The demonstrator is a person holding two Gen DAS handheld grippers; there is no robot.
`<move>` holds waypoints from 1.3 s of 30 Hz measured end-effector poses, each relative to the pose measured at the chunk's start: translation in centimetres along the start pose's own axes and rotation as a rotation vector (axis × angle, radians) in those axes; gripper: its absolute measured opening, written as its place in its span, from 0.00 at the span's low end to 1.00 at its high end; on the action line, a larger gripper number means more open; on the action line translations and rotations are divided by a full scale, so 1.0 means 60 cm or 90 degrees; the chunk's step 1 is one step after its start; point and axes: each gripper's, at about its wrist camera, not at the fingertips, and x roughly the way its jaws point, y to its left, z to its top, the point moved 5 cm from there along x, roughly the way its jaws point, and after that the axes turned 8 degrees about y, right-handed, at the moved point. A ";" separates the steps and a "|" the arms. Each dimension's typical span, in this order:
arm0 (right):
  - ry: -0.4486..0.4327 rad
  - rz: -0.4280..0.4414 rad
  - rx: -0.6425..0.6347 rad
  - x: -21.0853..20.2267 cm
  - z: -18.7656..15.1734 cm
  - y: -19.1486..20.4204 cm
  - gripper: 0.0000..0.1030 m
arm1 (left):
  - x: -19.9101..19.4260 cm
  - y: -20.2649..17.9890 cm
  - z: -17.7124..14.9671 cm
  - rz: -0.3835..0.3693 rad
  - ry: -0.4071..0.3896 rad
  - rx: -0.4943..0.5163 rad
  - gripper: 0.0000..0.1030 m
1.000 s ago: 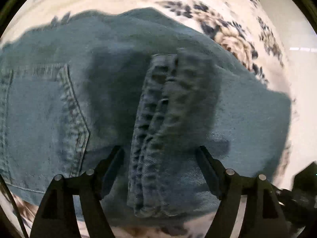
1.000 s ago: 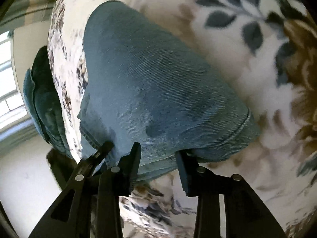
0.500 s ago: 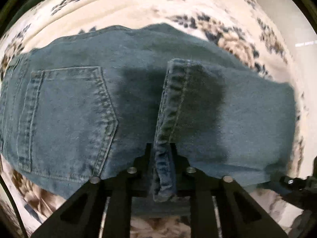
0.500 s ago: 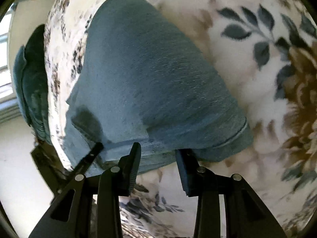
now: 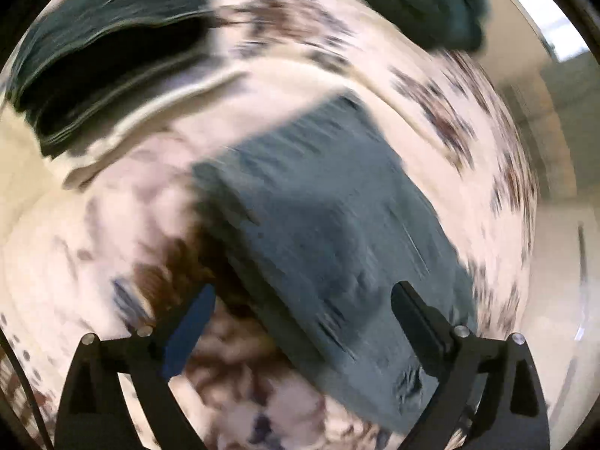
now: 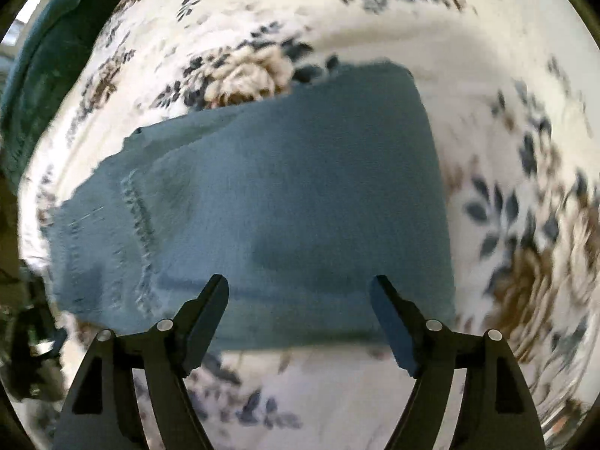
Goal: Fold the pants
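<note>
Both grippers have their jaws spread wide apart and hold nothing. Seen from the right wrist, the right gripper (image 6: 300,300) hangs over the near edge of the folded jeans (image 6: 285,202), its two dark fingers pointing across the denim without pinching it. The jeans lie as a compact blue block on a floral bedspread (image 6: 506,187), cream with blue leaves and brown roses. A stitched seam runs down the left part of the fold, and the right edge is smooth and rounded. Beyond the jeans, at the far left, a dark teal cushion (image 6: 45,67) rests at the bed's edge.

From the left wrist, heavily blurred by motion, the left gripper (image 5: 300,322) sits above the same jeans (image 5: 322,232), which run diagonally away from between its fingers. Farther off lie a dark folded cloth (image 5: 105,48) at upper left and teal fabric (image 5: 423,3) at upper right.
</note>
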 end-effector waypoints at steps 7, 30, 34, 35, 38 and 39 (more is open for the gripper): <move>0.037 -0.112 -0.037 0.098 0.026 0.018 0.82 | 0.055 0.071 0.051 -0.120 0.021 -0.195 0.93; 0.026 -0.061 0.002 0.055 0.008 -0.018 0.83 | 0.028 -0.023 0.075 -0.135 -0.086 -0.021 0.22; 0.007 -0.008 0.051 0.025 -0.003 -0.058 0.83 | -0.036 -0.103 0.041 -0.147 -0.124 0.077 0.21; 0.002 0.002 0.062 0.016 -0.006 -0.070 0.83 | -0.055 -0.138 0.025 -0.141 -0.140 0.118 0.21; -0.015 0.024 0.091 -0.008 -0.014 -0.109 0.83 | -0.089 -0.225 -0.024 -0.164 -0.147 0.205 0.20; -0.023 0.033 0.102 -0.017 -0.017 -0.125 0.83 | -0.096 -0.257 -0.046 -0.174 -0.143 0.238 0.20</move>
